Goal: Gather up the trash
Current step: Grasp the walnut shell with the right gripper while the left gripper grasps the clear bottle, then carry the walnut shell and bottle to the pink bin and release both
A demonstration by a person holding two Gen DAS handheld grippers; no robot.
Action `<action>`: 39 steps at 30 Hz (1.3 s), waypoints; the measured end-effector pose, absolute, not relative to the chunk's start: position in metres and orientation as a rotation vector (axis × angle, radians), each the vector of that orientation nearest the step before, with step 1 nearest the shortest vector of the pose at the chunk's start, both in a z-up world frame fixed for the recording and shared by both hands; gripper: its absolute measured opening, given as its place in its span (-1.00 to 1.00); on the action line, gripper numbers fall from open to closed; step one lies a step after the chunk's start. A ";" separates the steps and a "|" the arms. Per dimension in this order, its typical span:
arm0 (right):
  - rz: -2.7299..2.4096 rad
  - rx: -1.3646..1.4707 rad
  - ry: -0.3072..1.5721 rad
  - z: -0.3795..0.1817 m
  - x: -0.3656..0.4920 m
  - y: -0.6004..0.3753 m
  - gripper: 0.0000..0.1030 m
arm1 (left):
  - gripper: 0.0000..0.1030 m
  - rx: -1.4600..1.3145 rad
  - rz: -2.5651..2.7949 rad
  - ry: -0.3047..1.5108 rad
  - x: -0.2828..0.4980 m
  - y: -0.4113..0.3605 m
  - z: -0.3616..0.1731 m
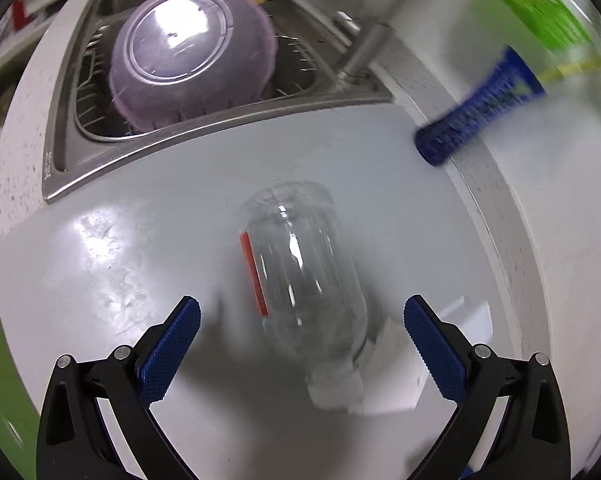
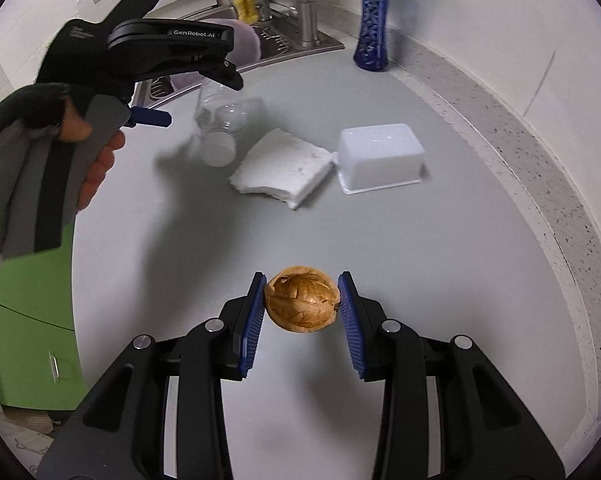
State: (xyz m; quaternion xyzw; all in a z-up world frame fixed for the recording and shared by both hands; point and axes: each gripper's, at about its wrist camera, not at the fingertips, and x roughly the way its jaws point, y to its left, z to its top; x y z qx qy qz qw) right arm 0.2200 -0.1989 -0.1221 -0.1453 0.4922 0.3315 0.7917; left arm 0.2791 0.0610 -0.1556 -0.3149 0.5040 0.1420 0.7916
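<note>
The right tool (image 2: pixel 301 304) pinches a walnut shell (image 2: pixel 301 299) between its blue pads, lifted above the grey counter (image 2: pixel 440 260). The left tool (image 1: pixel 302 334) is spread wide, reaching for a clear plastic bottle (image 1: pixel 304 276) lying on its side, cap end toward the camera and touching a folded white napkin (image 2: pixel 284 166) (the picture is blurred, so I can't tell exactly how close the pads are). To grip well, I'd say straddle the bottle's ribbed middle, squarely across, and close gently so it doesn't roll or squirt out. A white tub (image 2: pixel 380 156) sits upside down just beside the napkin.
</note>
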 end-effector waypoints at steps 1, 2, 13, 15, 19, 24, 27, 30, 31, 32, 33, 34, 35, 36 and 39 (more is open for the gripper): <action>0.711 -0.310 1.060 -0.122 0.222 -0.202 -0.28 | 0.89 -0.681 0.312 1.085 0.282 0.062 -0.157; 0.709 -0.308 1.061 -0.123 0.224 -0.203 -0.28 | 0.89 -0.688 0.312 1.088 0.282 0.063 -0.159; 0.699 -0.293 1.050 -0.119 0.234 -0.216 -0.28 | 0.21 -0.689 0.303 1.097 0.297 0.058 -0.173; 0.696 -0.286 1.043 -0.117 0.235 -0.218 -0.28 | 0.20 -0.657 0.277 1.087 0.296 0.054 -0.172; 0.680 -0.268 1.018 -0.106 0.236 -0.222 -0.28 | 0.20 -0.585 0.225 1.044 0.284 0.050 -0.157; 0.698 -0.270 0.973 -0.083 0.228 -0.213 -0.28 | 0.20 -0.453 0.177 0.962 0.237 0.051 -0.120; 0.738 -0.273 0.939 -0.066 0.218 -0.193 -0.28 | 0.20 -0.391 0.185 0.917 0.190 0.061 -0.094; 0.796 -0.295 0.899 -0.049 0.200 -0.161 -0.28 | 0.20 -0.342 0.229 0.881 0.131 0.080 -0.070; 0.825 -0.302 0.884 -0.043 0.191 -0.148 -0.28 | 0.20 -0.336 0.243 0.874 0.118 0.086 -0.063; 0.851 -0.306 0.873 -0.038 0.183 -0.136 -0.28 | 0.20 -0.335 0.259 0.866 0.098 0.093 -0.057; 0.882 -0.315 0.858 -0.032 0.173 -0.122 -0.28 | 0.20 -0.331 0.275 0.858 0.078 0.099 -0.051; 0.919 -0.328 0.841 -0.026 0.160 -0.105 -0.28 | 0.20 -0.318 0.304 0.848 0.052 0.108 -0.044; 0.950 -0.337 0.829 -0.021 0.149 -0.091 -0.28 | 0.20 -0.312 0.327 0.843 0.030 0.116 -0.040; 0.989 -0.348 0.815 -0.016 0.135 -0.074 -0.28 | 0.20 -0.312 0.349 0.839 0.011 0.121 -0.036; 1.094 -0.374 0.781 -0.001 0.092 -0.027 -0.28 | 0.20 -0.325 0.442 0.825 -0.061 0.148 -0.027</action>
